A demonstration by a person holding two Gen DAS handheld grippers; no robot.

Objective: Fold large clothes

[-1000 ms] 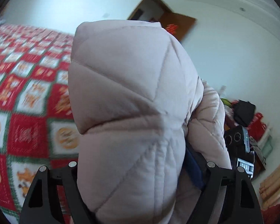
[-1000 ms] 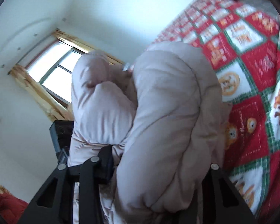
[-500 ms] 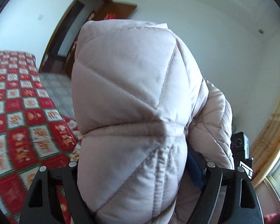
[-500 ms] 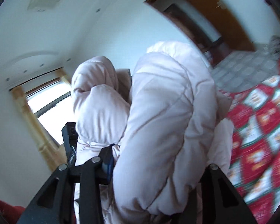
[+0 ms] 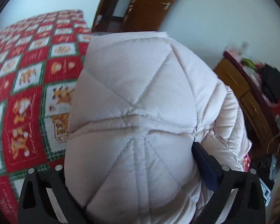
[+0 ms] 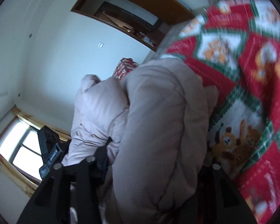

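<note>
**Puffy quilted jacket carried in both grippers above the bed**

The pale pink quilted jacket (image 5: pixel 136 115) hangs bunched in the air over the red patchwork bedspread (image 5: pixel 24 97), a thick wad of it filling each camera; the left gripper (image 5: pixel 140 169) has its jaws opening, the padded fabric sitting between them, and whether the pads still press on it I cannot tell; the right gripper (image 6: pixel 151 164) is clamped on a fat roll of the jacket (image 6: pixel 158 130), jaws held partly apart by its bulk. It looks light and soft, springy with filling, and likely slick on its shell; a shallow pinch should slide off, so a deep bite across a stitched seam or a hem edge seems safest; it will probably puff back out of any fold unless pressed flat.
</note>
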